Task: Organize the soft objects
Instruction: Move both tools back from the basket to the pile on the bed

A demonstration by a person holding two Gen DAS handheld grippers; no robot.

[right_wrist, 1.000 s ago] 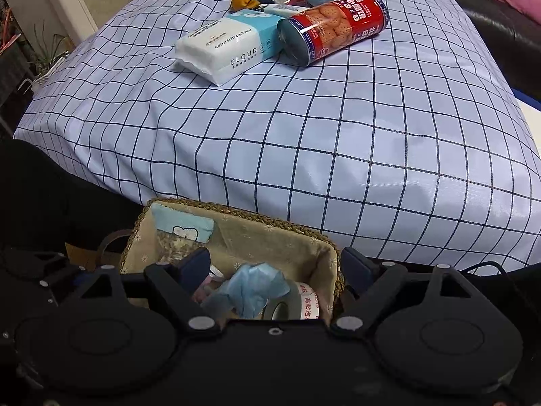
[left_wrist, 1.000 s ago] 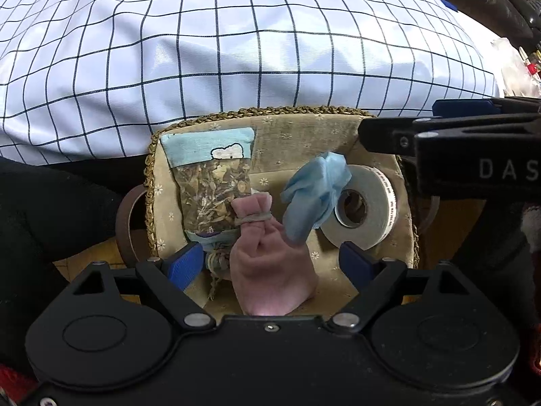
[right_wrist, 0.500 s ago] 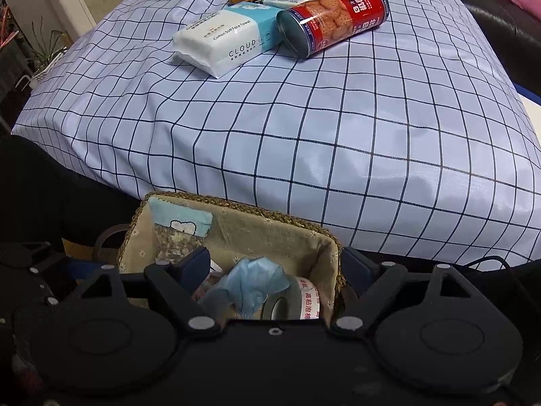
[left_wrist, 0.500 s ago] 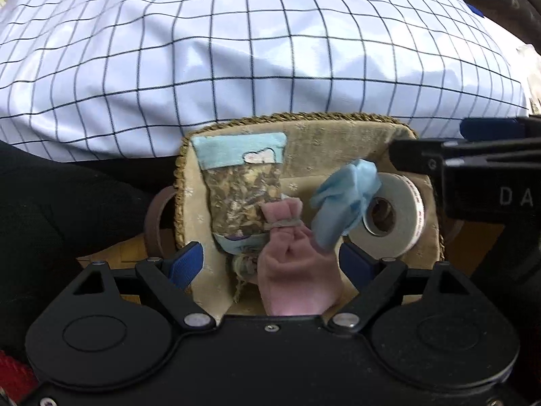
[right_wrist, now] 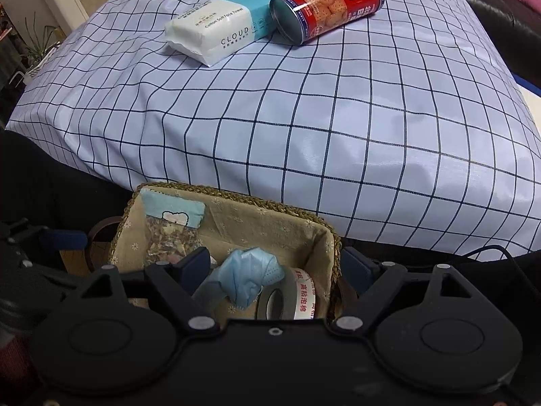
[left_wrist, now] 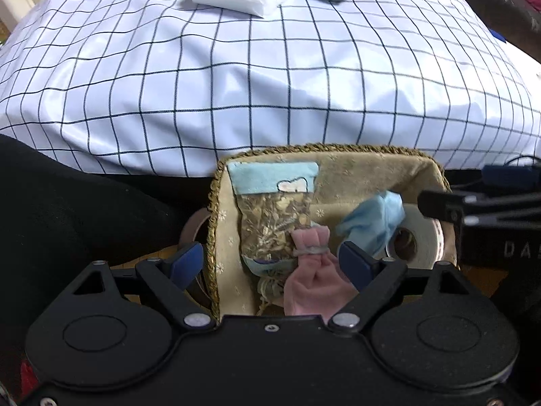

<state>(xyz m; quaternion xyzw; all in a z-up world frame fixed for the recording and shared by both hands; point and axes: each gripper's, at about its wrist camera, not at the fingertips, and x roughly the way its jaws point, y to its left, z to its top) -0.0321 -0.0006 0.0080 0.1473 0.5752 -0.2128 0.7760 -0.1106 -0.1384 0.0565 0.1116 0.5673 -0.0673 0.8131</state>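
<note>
Your left gripper (left_wrist: pixel 270 262) and right gripper (right_wrist: pixel 277 269) hang released, empty, above the basket (left_wrist: pixel 338 150); the pouch (left_wrist: pixel 314 280) lies between your left fingers, ready for sorting.

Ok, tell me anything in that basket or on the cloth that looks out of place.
The tape roll lies in the basket among soft things, half under the crumpled blue mask; it is hard. The biscuit can lies toppled on the checked cloth.

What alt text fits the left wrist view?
The open left gripper hovers over a lined basket holding a pink pouch, herb packet, crumpled blue mask and tape roll. A checked cloth lies beyond.
</note>
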